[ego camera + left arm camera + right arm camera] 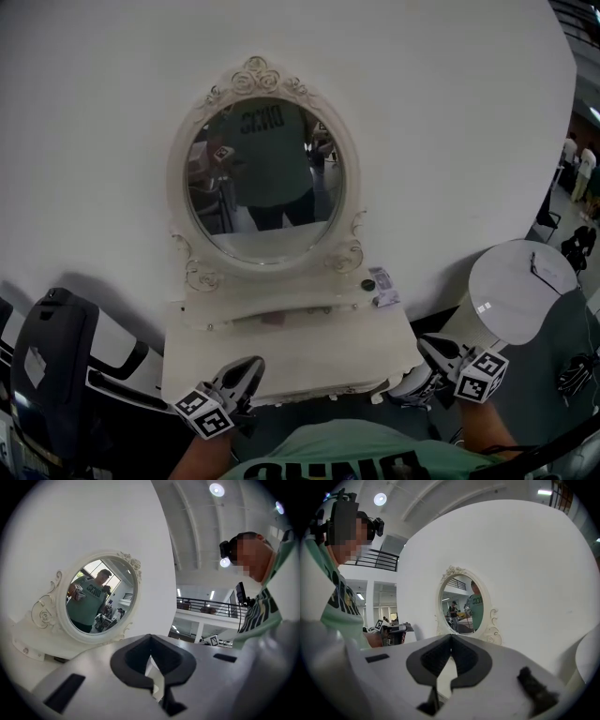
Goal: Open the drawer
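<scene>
Left gripper (pixel 249 366): jaws fully together, nothing between them. Right gripper (pixel 427 347): likewise closed and empty. I see both at the near corners of the dressing table (pixel 309 356), well short of the drawer (pixel 272 317) beneath the oval mirror (pixel 267 178).

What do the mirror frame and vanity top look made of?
Mirror frame: cream-painted wood or moulded resin, can't tell which; carved scrolls and rosettes, soft sheen.
Vanity top: painted wood or board likely, same cream, smooth satin surface with a shaped edge.
</scene>
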{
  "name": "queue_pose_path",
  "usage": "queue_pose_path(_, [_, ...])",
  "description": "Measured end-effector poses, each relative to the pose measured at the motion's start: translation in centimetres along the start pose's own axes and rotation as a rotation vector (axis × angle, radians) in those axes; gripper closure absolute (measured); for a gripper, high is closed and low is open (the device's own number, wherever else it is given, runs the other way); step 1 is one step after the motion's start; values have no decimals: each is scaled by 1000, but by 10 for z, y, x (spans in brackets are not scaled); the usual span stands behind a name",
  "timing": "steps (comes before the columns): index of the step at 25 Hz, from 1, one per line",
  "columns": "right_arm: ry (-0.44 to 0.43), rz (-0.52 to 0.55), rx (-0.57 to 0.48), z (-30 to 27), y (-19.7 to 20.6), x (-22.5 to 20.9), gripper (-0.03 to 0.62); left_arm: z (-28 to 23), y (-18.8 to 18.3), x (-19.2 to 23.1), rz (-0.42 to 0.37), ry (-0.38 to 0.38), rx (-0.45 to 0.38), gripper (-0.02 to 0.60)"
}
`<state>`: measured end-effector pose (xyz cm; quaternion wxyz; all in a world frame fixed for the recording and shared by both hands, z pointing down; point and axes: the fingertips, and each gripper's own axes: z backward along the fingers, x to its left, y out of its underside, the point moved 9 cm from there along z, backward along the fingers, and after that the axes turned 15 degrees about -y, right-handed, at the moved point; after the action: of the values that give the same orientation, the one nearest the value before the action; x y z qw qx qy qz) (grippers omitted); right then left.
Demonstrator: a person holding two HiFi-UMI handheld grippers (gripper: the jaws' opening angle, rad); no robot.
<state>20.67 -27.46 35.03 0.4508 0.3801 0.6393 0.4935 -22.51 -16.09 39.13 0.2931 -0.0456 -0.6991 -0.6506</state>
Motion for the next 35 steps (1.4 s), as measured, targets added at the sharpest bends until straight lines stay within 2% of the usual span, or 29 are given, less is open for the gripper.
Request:
queue_pose_path(4, [-34, -7, 30, -27, -3, -19, 582, -2, 2, 16, 20, -32, 0, 575])
queue_pose_path(9, [-129, -16, 40, -63, -5, -58, 582, -6, 8, 29, 37, -125, -10, 575])
queue_pose_path(15, [-321, 0, 64, -100, -9, -138, 582, -40, 16, 18, 8, -290, -64, 575])
queue_pose_path(20, [-484, -23, 89, -127, -23, -211, 582, -78, 34, -7, 70, -438, -139, 575])
queue_pose_path(23, [-589, -28, 93, -155, -27, -238, 582, -89, 43, -20, 79, -529, -165, 575])
queue_pose_path(29, [-797, -65, 129, -216, -9, -246, 582, -71, 62, -47, 76, -719, -181, 575])
queue_pose_path(35, [-996, -97, 204, -275, 16, -208, 582, -25, 80, -75, 100, -905, -247, 575])
